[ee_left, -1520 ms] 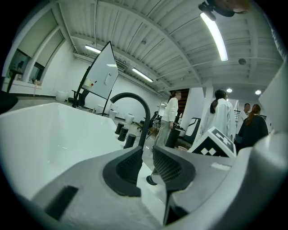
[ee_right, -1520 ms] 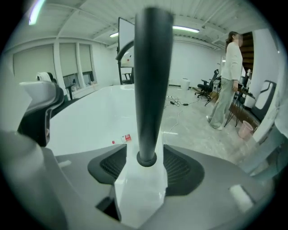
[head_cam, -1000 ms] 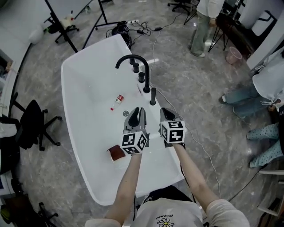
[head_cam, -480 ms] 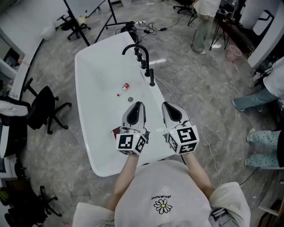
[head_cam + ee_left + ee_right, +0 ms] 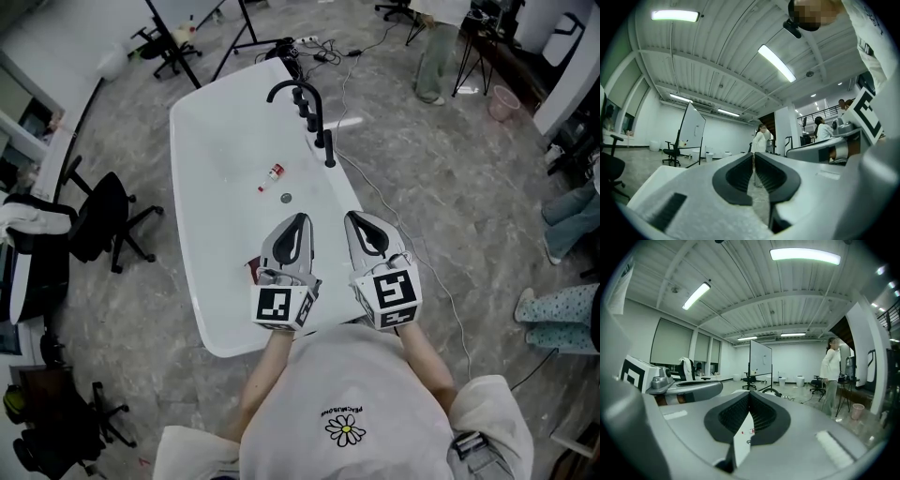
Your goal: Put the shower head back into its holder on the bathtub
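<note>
The white bathtub (image 5: 202, 178) lies ahead of me in the head view. On its right rim stands a black arched faucet (image 5: 287, 88) with knobs, and behind them the black shower head (image 5: 329, 150) stands upright on the rim. My left gripper (image 5: 299, 218) and right gripper (image 5: 350, 217) hover side by side above the tub's near end, close to my chest, well apart from the shower head. Both are shut with nothing between the pads, as the left gripper (image 5: 753, 158) and the right gripper (image 5: 749, 395) show in their own views, pointing roughly level across the room.
A small red-and-white bottle (image 5: 273, 173) lies in the tub beside the drain (image 5: 286, 198). A dark red object (image 5: 253, 270) sits near the left gripper. Office chairs (image 5: 105, 221) stand to the left. Cables (image 5: 441, 291), a pink bin (image 5: 506, 101) and people's legs (image 5: 553, 309) are on the right.
Both grippers have drawn back from near the shower head toward my body and risen. The left gripper's jaws have come together. The shower head stays upright on the rim.
</note>
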Motion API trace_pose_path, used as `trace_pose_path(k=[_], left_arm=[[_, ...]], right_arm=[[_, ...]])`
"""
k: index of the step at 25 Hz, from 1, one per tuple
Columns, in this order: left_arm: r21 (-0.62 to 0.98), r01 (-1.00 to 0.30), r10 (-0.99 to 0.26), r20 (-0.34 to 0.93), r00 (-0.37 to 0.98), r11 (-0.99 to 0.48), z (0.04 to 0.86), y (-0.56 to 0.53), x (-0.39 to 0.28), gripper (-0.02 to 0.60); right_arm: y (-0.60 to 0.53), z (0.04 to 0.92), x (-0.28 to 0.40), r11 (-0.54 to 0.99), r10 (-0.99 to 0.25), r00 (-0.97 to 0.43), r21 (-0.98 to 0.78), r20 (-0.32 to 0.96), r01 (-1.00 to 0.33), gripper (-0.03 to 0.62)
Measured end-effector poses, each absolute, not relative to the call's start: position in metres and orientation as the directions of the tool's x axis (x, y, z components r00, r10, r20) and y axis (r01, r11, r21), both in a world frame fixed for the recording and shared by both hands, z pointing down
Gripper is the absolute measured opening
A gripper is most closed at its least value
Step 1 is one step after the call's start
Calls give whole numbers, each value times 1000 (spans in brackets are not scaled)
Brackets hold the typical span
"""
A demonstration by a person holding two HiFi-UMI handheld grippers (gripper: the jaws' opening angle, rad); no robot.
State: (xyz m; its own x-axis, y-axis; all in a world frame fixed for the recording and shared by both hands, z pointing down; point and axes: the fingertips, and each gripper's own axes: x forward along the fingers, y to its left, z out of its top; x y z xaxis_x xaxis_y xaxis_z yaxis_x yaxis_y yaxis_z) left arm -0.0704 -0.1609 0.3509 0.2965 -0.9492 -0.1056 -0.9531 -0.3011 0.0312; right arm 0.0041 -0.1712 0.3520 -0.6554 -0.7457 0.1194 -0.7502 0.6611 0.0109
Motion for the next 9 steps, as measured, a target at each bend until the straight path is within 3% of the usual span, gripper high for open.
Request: trace_pose_path(k=[9], left_arm=[[-18,-953,-946,-116,304,-304,348,-152,-80,15]], right_arm=[[-154,342,-12,685,-727,-680,29,94,-728,3]])
